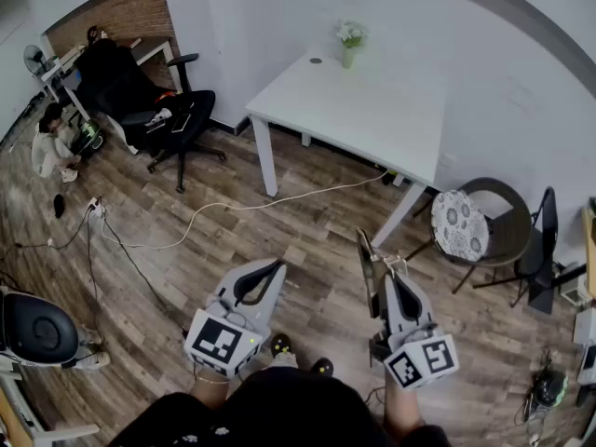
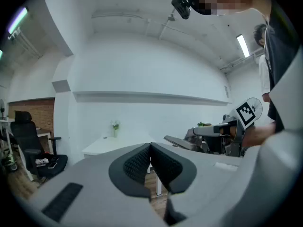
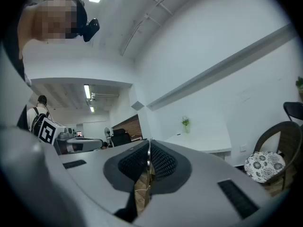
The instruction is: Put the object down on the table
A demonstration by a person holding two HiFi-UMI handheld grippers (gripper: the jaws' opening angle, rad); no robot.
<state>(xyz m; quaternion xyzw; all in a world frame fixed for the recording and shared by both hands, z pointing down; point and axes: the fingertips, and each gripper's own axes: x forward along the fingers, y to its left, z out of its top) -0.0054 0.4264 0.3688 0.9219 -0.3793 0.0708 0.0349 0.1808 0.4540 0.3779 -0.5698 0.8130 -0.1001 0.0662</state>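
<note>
A white table (image 1: 372, 110) with a small vase of flowers (image 1: 349, 45) stands ahead of me, well beyond both grippers. My right gripper (image 1: 384, 277) is shut on a thin flat grey object (image 1: 366, 264), held edge-up over the wood floor. In the right gripper view the object's thin edge (image 3: 148, 157) sits between the pads, with the table (image 3: 203, 143) far ahead. My left gripper (image 1: 277, 266) is shut with nothing in it; its pads (image 2: 142, 162) meet. The left gripper view also shows the flat object (image 2: 182, 143) at the right.
A round chair with a patterned cushion (image 1: 461, 223) stands right of the table. A black office chair (image 1: 177, 119) and a crouching person (image 1: 51, 147) are at the far left. Cables (image 1: 233, 208) cross the floor. A white machine (image 1: 33, 329) sits at the lower left.
</note>
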